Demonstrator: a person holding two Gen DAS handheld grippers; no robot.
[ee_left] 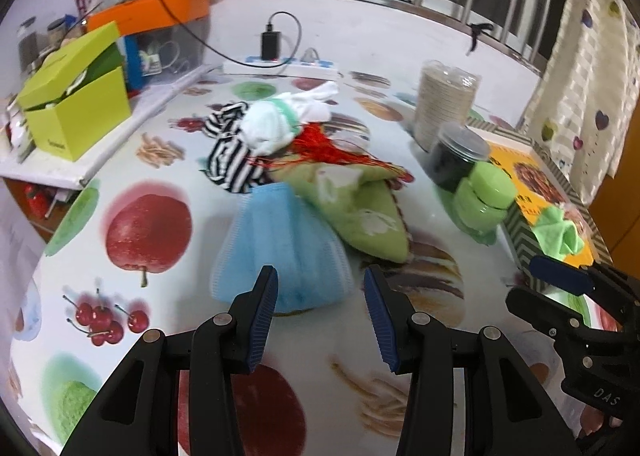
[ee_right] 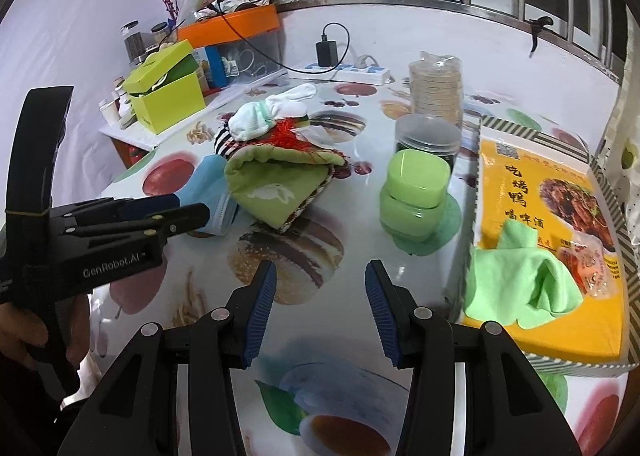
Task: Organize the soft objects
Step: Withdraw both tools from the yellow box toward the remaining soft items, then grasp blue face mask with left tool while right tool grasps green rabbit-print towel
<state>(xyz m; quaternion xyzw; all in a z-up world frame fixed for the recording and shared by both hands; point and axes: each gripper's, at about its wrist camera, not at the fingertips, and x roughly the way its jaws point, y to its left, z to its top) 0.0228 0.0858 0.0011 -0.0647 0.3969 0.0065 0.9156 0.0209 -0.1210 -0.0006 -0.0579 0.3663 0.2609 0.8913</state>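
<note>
At mid-desk [ee_left: 168, 160], found the soft things heaped in one loose pile. Saw a blue pleated mask [ee_left: 280, 252] at its near edge, touching a folded green cloth [ee_left: 360, 208] just to the right. Noted red tassel threads [ee_left: 324, 144] strewn over the far end of that cloth, a black-and-white striped cloth [ee_left: 232, 152] at the left, and white socks [ee_left: 268, 124] bundled on top at the far side. Spotted one more soft piece well apart: a light green rag [ee_right: 520, 280] crumpled on the yellow box [ee_right: 560, 336] at the right edge.

Found the left gripper [ee_left: 320, 284] about half open and holding nothing, poised just near of the mask, its left finger overlapping the mask's near edge in the left wrist view. Could not tell whether it touched the mask. Found the right gripper [ee_right: 320, 272] likewise half open and empty, over bare desk between the pile and the yellow box.

Between pile and box, saw a green jar [ee_right: 416, 192], a dark jar with a clear lid [ee_right: 428, 136] just behind it, and a wrapped stack of round lids [ee_right: 436, 88] farther back. Farther out, noted a lime box [ee_left: 76, 108] with its lid ajar on a white shelf [ee_left: 48, 172] at the left, an orange-lidded bin [ee_left: 160, 12] behind it, and a power strip [ee_left: 280, 66] along the far wall.
</note>
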